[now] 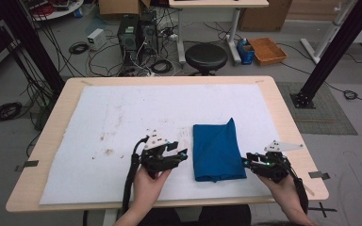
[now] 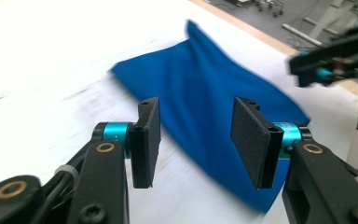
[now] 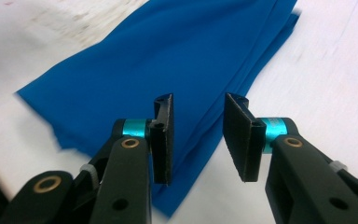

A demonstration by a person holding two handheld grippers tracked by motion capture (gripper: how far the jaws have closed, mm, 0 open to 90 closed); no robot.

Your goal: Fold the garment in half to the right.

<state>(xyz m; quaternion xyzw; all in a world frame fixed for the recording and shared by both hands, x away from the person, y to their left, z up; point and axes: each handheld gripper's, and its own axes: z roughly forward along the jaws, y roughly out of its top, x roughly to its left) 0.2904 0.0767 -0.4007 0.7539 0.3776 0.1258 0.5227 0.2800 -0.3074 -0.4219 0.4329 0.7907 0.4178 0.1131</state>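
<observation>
A folded blue cloth [image 1: 217,148] lies flat on the white mat, right of the table's middle. My left gripper [image 1: 183,155] hovers just left of the cloth, its tips pointing at the cloth's left edge. In the left gripper view the blue cloth [image 2: 205,98] lies beyond the left gripper [image 2: 196,140], whose jaws stand apart with nothing between them. My right gripper [image 1: 246,160] sits at the cloth's right edge near its front corner. In the right gripper view the right gripper [image 3: 198,137] is open above the layered edge of the cloth [image 3: 158,60], not touching it.
The white mat [image 1: 122,113] covers most of the wooden table [image 1: 56,108] and carries a few brown stains at the left. Beyond the table stand a black stool [image 1: 206,56], computer towers [image 1: 134,33] with cables, and an orange tray [image 1: 267,50] on the floor.
</observation>
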